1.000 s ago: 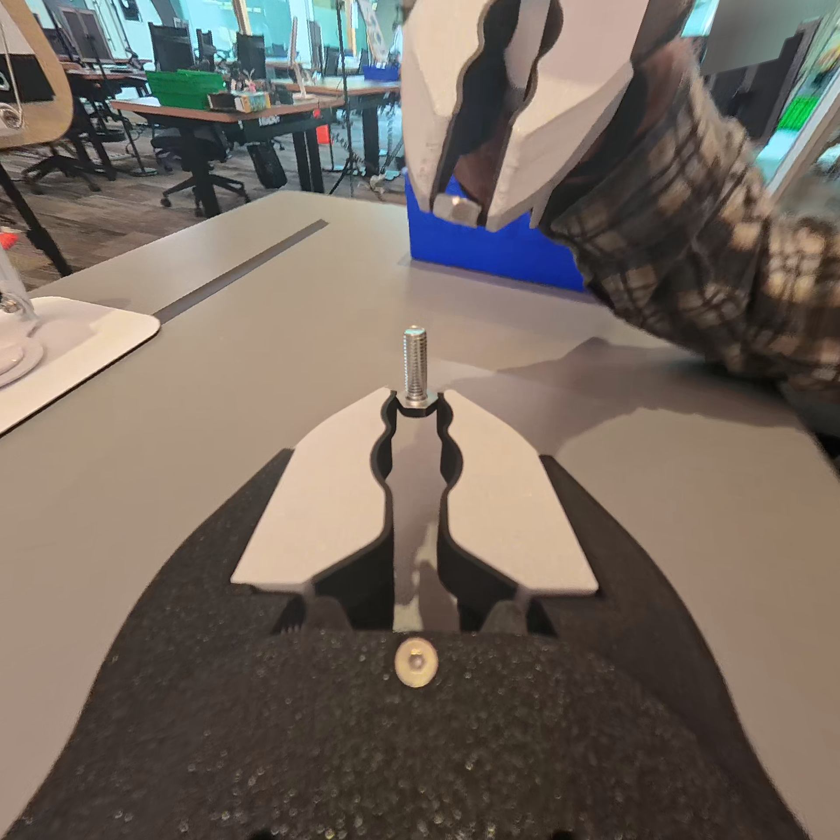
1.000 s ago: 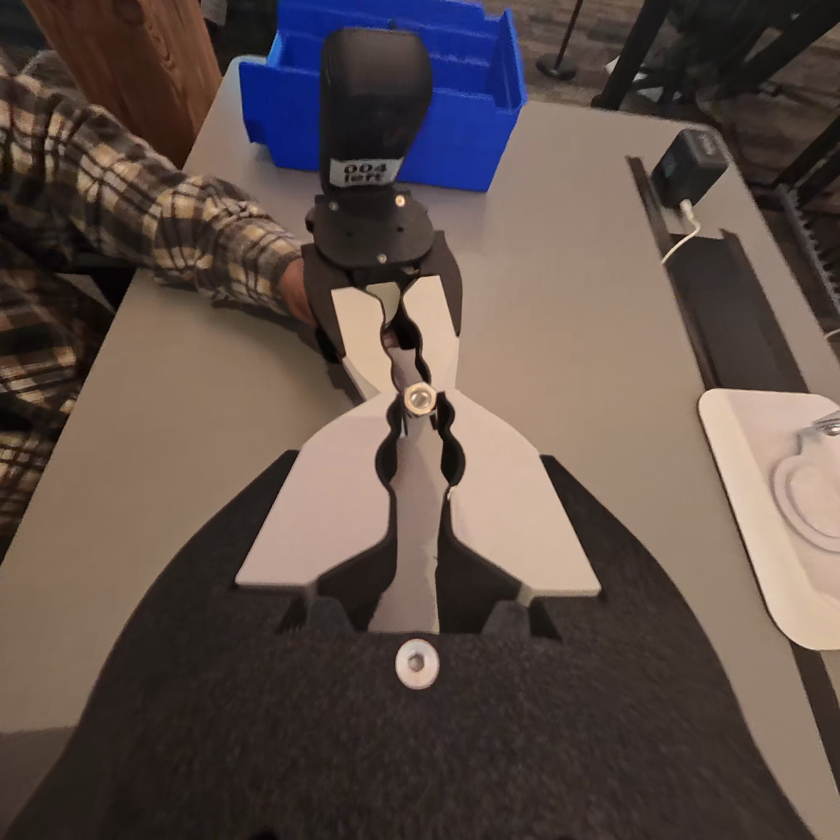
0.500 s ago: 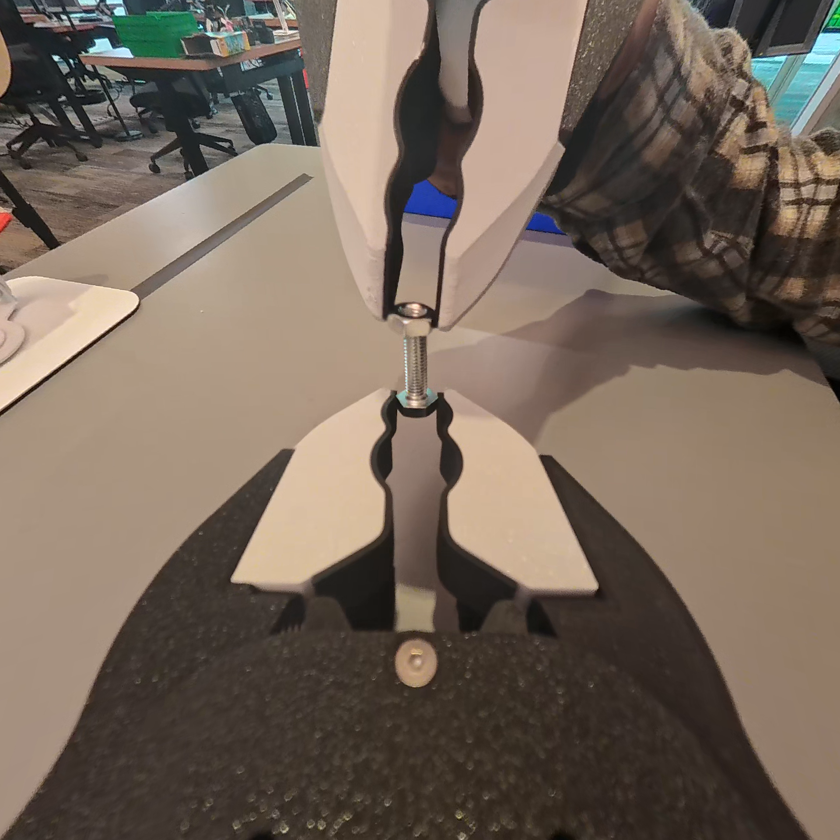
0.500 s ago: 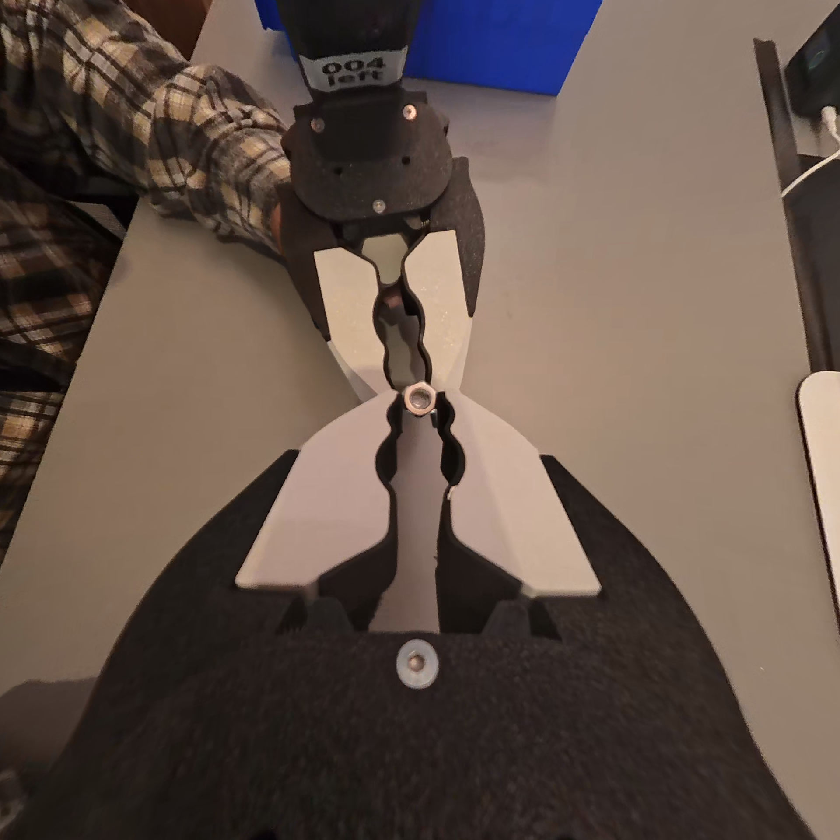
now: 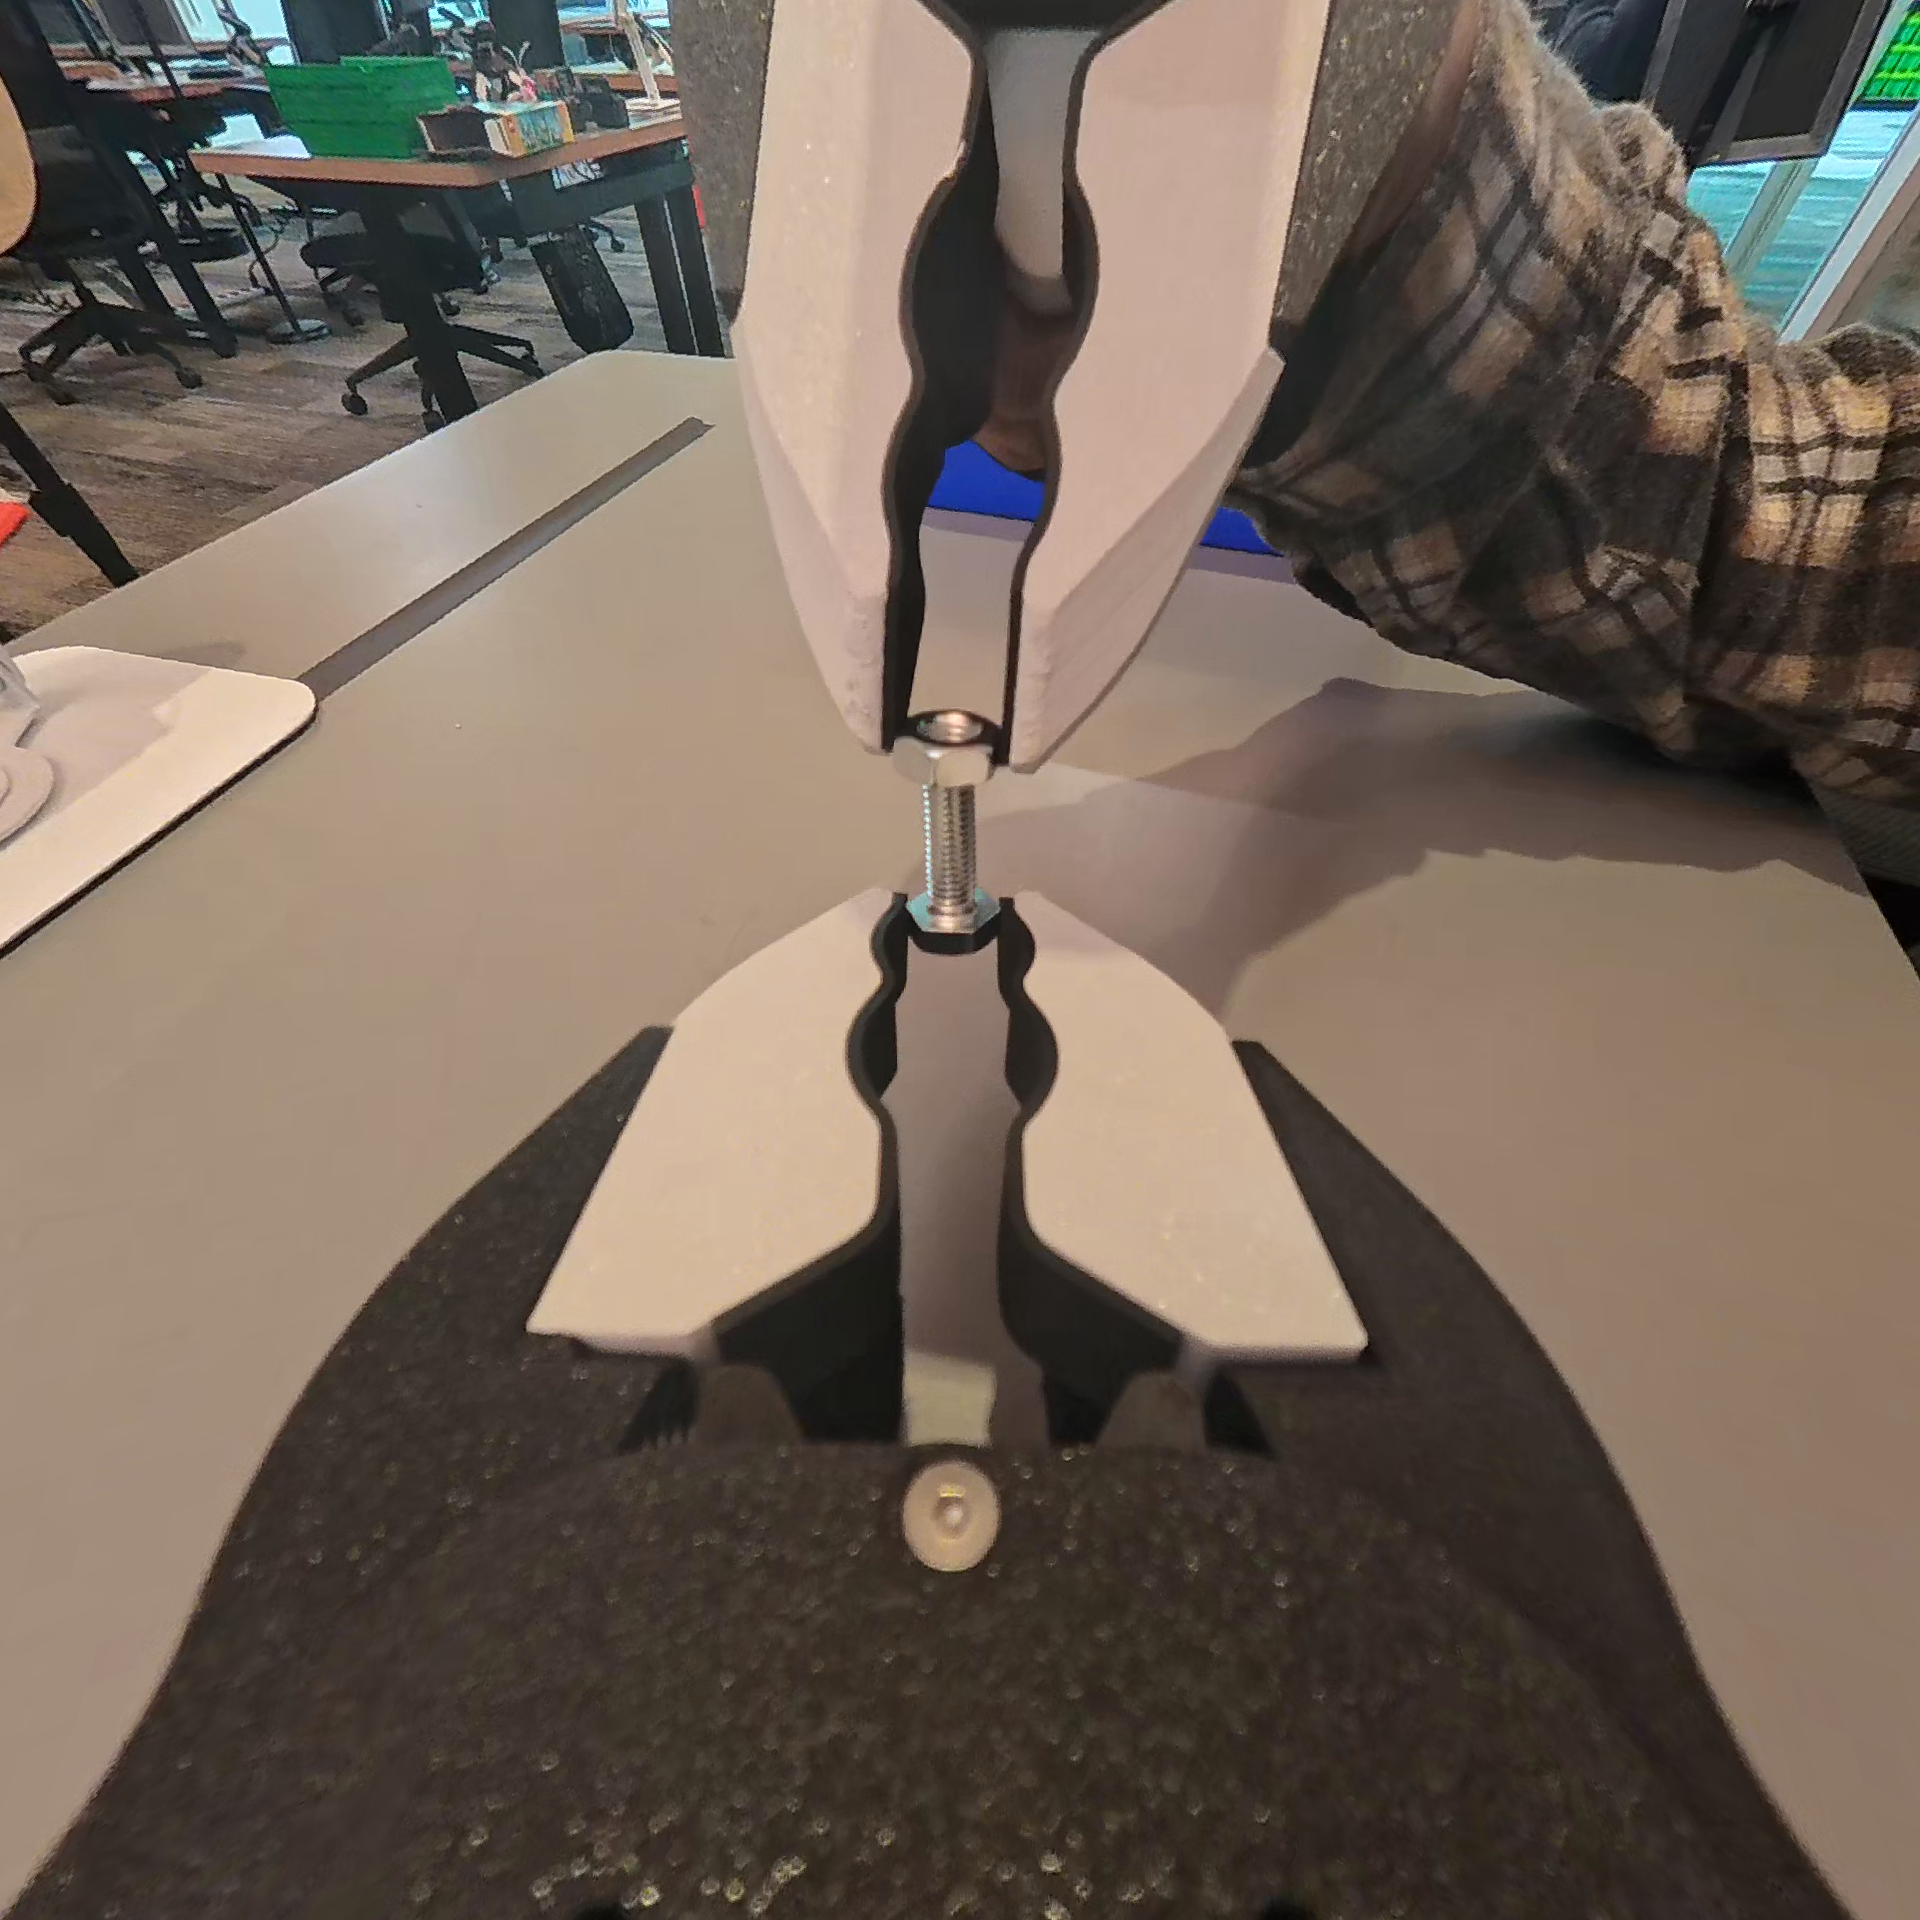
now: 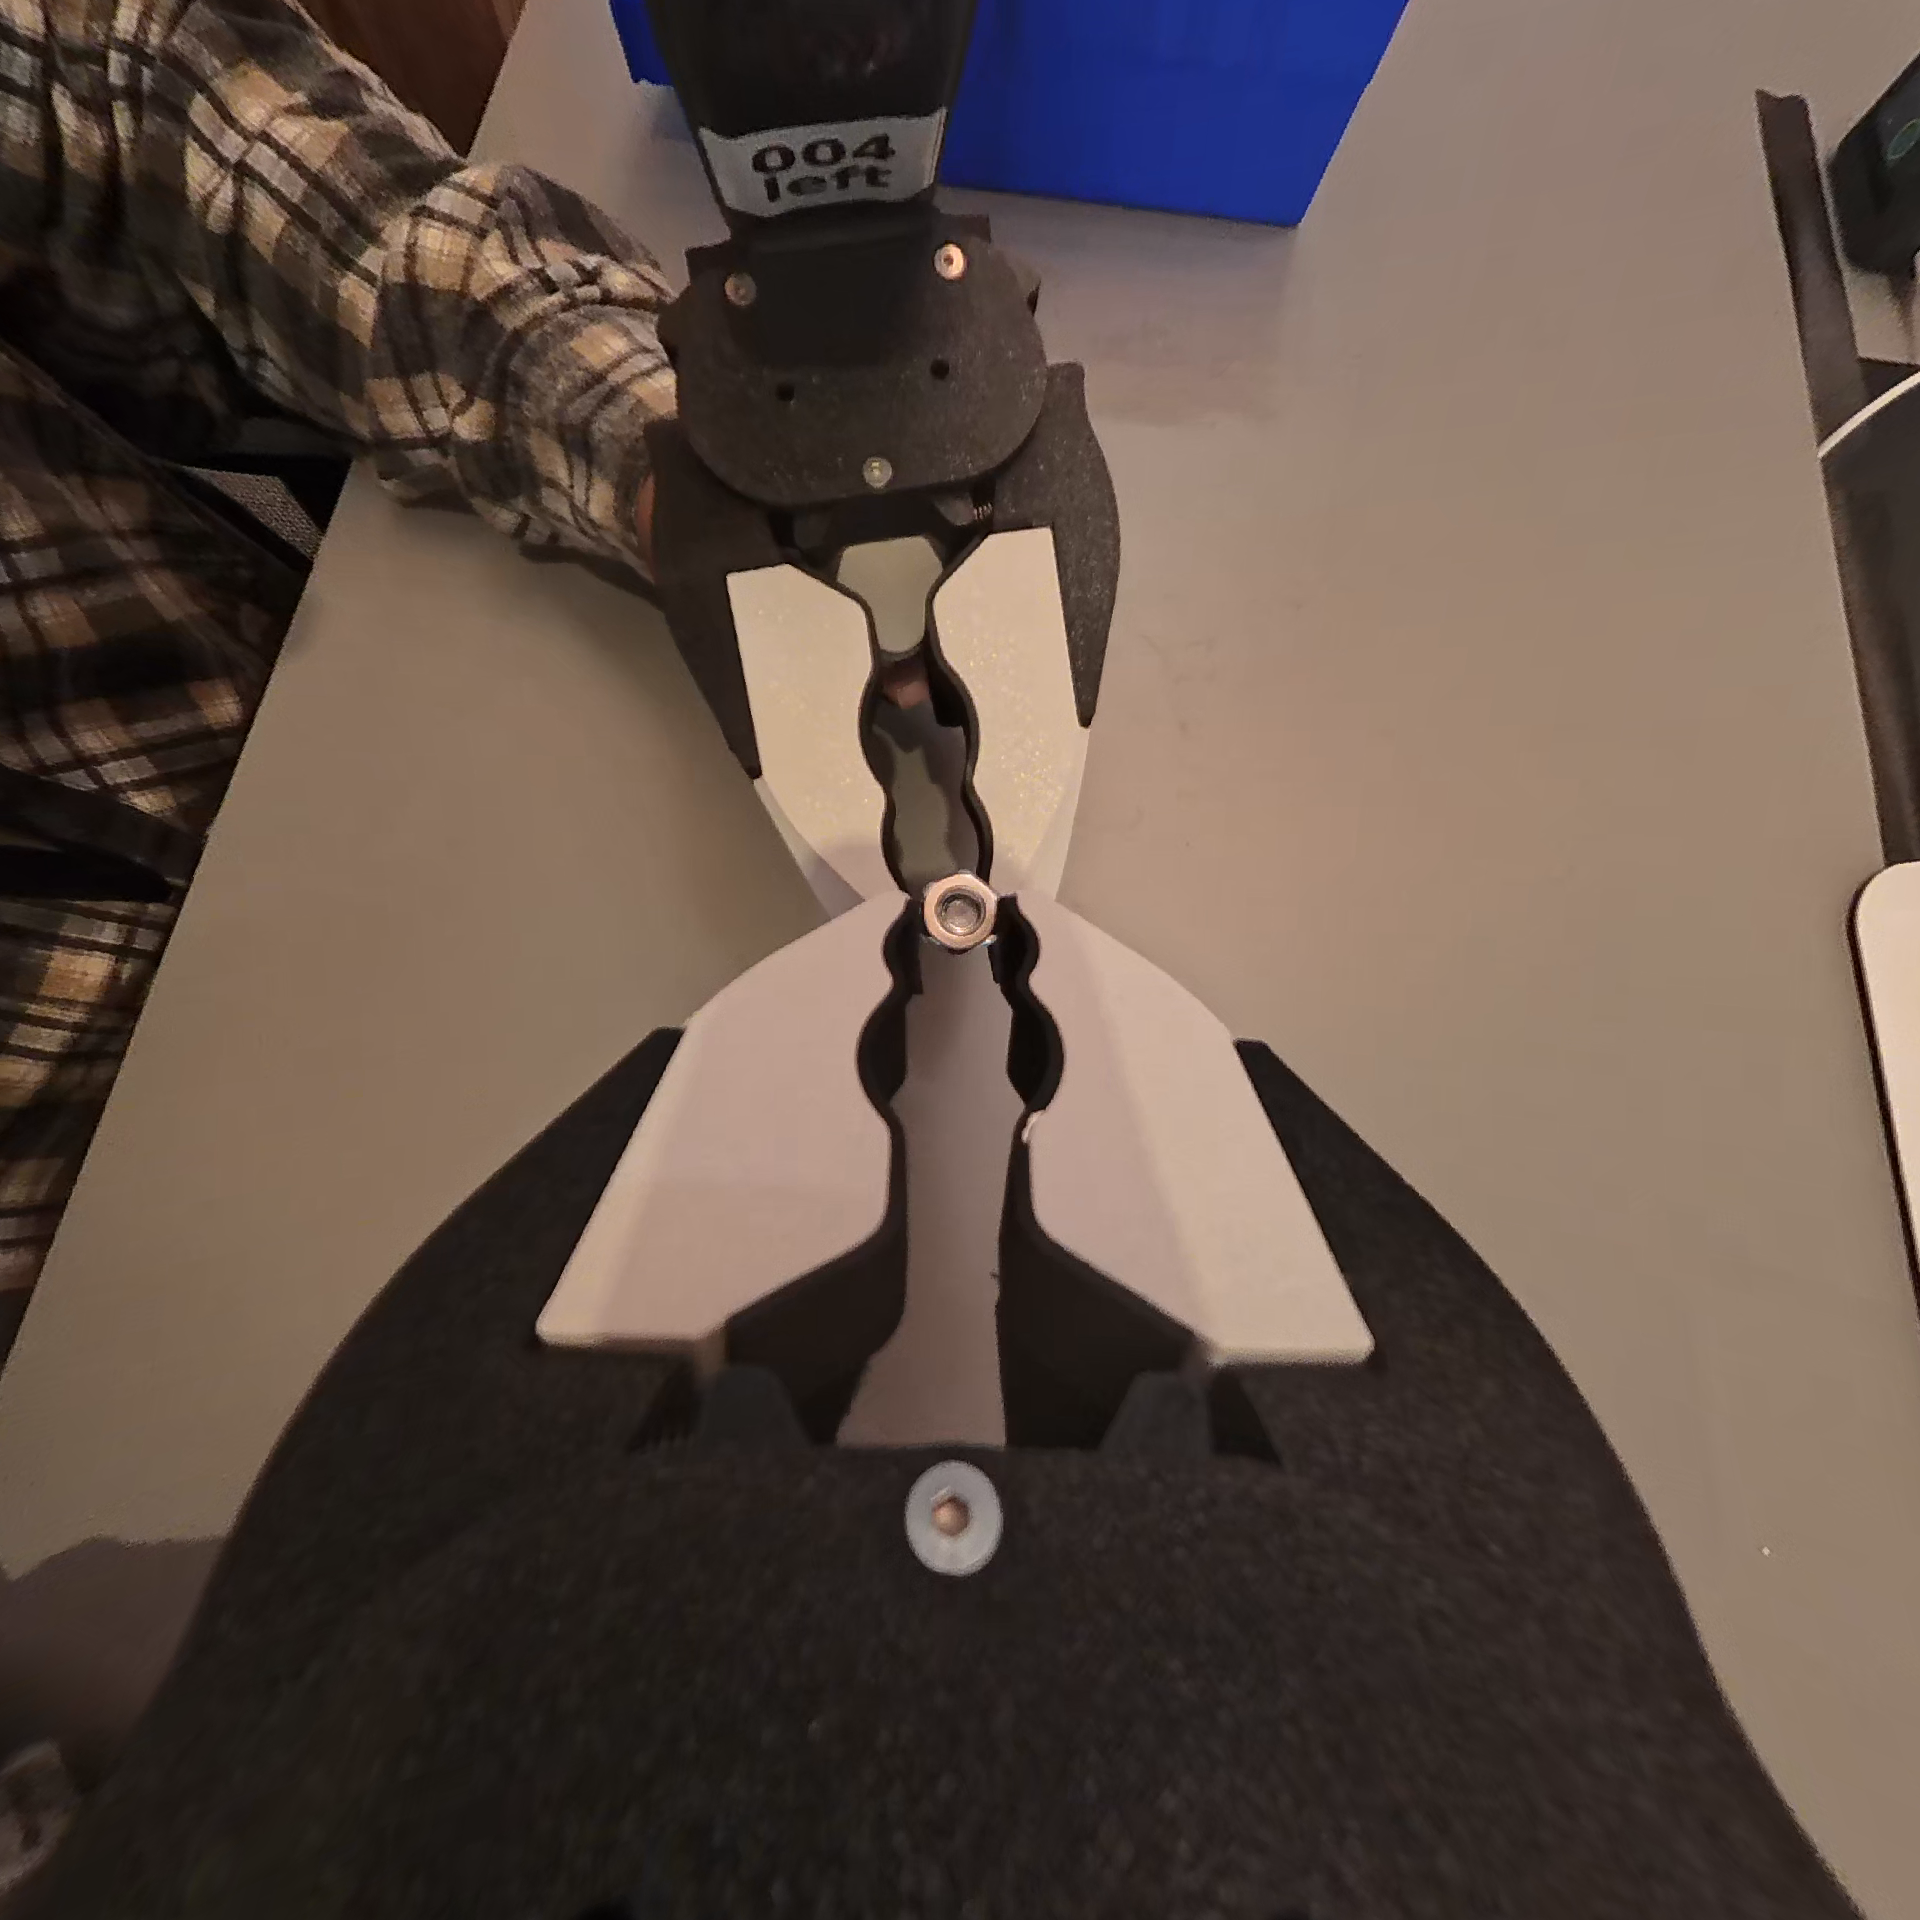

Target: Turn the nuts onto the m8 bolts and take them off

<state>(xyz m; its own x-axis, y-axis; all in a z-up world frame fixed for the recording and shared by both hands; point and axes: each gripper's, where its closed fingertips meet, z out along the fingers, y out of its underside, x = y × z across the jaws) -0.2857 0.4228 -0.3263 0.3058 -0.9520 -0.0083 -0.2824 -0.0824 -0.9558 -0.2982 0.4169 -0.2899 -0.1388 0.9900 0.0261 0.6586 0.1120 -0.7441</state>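
My left gripper (image 5: 951,920) is shut on the hex head of a silver bolt (image 5: 948,857) and holds it upright, thread pointing up, just above the grey table (image 5: 416,935). My right gripper (image 5: 948,753) comes down from above and is shut on a silver nut (image 5: 948,750), which sits on the top end of the bolt's thread. In the right wrist view I look straight down on the nut (image 6: 958,920) between my right gripper's tips (image 6: 956,935); the bolt's end shows in its hole. The left gripper (image 6: 940,883) lies just beyond, its tips under the nut.
A blue bin (image 6: 1143,125) stands at the table's far end. A white pad (image 5: 135,748) lies at the left, also at the right edge of the right wrist view (image 6: 1886,1091). A black cable channel (image 6: 1829,312) runs along the table. A plaid sleeve (image 5: 1558,468) holds the right gripper. Only a small space, under 4 cm, lies between the two pairs of fingers.
My right gripper came down with the nut from high above the bolt and set it on the thread's top. The left gripper kept the bolt still.
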